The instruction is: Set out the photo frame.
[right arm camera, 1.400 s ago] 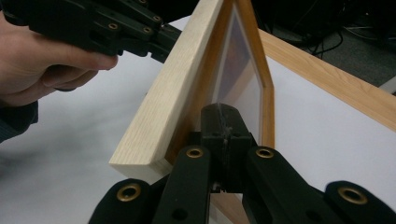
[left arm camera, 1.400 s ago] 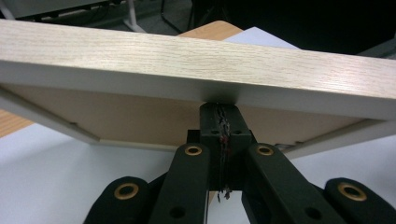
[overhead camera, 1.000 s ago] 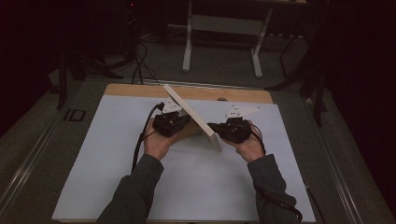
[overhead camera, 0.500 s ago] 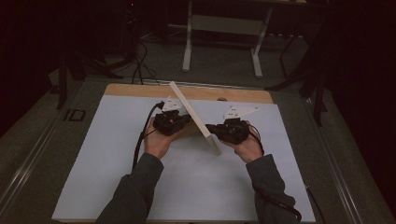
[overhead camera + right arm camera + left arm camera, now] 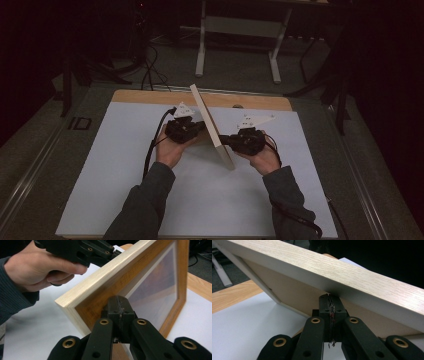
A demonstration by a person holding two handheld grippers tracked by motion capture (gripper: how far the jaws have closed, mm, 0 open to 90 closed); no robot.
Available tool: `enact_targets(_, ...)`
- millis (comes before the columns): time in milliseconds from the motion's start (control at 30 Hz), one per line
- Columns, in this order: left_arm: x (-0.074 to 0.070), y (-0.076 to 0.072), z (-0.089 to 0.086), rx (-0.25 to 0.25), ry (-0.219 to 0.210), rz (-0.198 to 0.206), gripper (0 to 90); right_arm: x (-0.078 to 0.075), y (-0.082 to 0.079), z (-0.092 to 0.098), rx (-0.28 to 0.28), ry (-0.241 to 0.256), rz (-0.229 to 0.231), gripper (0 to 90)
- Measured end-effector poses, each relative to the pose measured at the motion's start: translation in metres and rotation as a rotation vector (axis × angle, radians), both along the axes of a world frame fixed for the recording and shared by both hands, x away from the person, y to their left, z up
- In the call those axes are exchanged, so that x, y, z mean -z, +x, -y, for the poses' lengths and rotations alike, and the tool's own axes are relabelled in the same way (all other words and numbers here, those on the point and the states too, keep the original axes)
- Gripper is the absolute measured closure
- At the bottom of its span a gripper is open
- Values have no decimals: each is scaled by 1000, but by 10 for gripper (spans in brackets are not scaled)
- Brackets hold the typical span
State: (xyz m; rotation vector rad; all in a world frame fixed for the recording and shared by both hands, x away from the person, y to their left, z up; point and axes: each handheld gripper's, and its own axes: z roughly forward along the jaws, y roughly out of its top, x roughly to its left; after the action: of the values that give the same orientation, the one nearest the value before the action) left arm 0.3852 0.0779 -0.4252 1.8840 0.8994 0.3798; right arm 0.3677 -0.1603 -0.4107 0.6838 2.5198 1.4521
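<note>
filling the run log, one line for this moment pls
picture frame on edge, tilted | left tongs shut against back | right tongs shut at front | white mat below

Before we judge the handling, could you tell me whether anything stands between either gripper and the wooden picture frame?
Nothing visible does. The left gripper and the right gripper both meet the picture frame directly, from opposite sides, with jaws pressed together.

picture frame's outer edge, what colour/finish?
Pale, light oak woodgrain on the rectangular wooden picture frame; its front face looks a warmer orange-brown. Clearest in the left gripper view.
</note>
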Motion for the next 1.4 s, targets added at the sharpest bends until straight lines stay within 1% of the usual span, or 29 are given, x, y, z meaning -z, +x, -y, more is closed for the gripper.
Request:
enact_targets(100,0,2,0,1,-2,-4,900,0,0,-1,-7,0,-2,898)
enact_targets(233,1,4,-1,10,-25,-9,900,1,0,-1,-12,-2,-5,898)
enact_targets(633,1,9,5,30,-28,-4,900,3,-1,-8,-34,-9,-7,898)
enact_targets(800,1,9,7,26,-34,-8,900,3,-1,-9,-39,-8,-10,898)
enact_targets(933,0,10,9,35,-27,-10,900,3,-1,-9,-40,-7,-10,897)
enact_targets(1233,1,9,13,60,-31,-11,900,3,-2,-12,-46,-5,-10,897)
enact_targets(1400,4,10,14,89,-37,-17,900,3,-2,-15,-48,-8,-10,897)
